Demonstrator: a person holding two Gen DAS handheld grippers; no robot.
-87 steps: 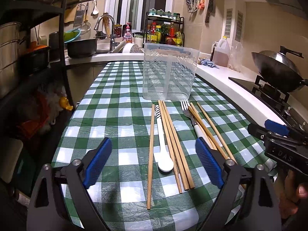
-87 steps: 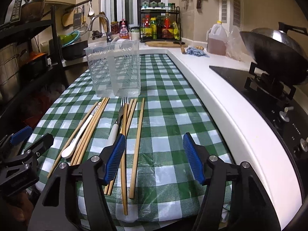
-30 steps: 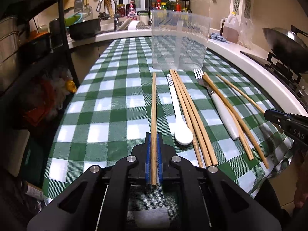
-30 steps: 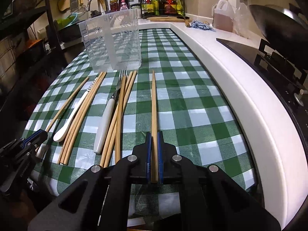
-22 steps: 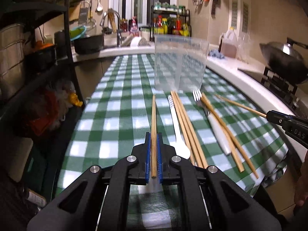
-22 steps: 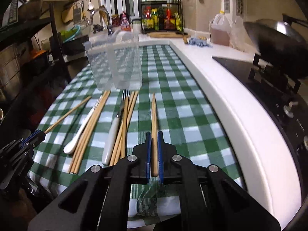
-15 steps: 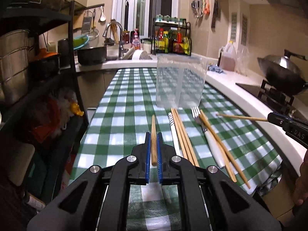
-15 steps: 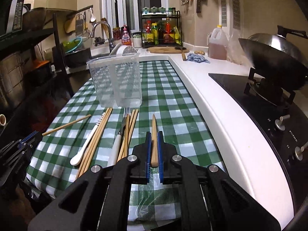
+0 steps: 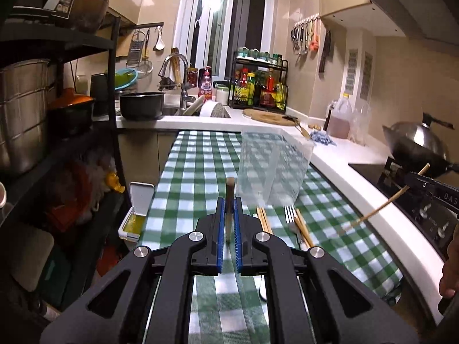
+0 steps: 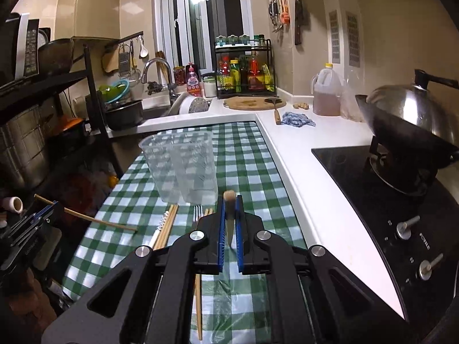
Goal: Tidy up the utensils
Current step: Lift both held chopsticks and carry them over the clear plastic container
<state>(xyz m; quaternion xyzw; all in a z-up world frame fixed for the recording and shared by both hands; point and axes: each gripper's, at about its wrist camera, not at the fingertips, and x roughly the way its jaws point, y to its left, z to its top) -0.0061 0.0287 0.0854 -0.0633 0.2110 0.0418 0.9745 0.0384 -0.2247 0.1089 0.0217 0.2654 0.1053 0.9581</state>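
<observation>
left gripper [image 9: 229, 229]: your fingers are clamped on one wooden chopstick [image 9: 229, 192], raised clear of the checked tablecloth [image 9: 186, 177], end poking out past the blue pads.
right gripper [image 10: 229, 226]: same grip, pads pressed on a second chopstick [image 10: 229, 200], also off the cloth; from the left view it slants down from the jaws [image 9: 381, 206].
on the cloth, near: you have a bundle of chopsticks [image 10: 166, 226], a white-handled spoon [image 10: 157, 232], a fork [image 10: 198, 213] and more chopsticks beside it [image 10: 209, 212], all lying flat just in front of the holder.
clear plastic utensil holder [image 10: 183, 166]: upright, just beyond the pile, divided inside, looks empty.
far: sink faucet [image 10: 155, 68], spice rack [image 10: 243, 68], wok [image 10: 407, 132] on the stove at right.
progress: early, judging by the empty holder. Nothing sorted yet; you carry two sticks.
left to do: drop both into one compartment, then the remaining chopsticks, spoon and fork.
</observation>
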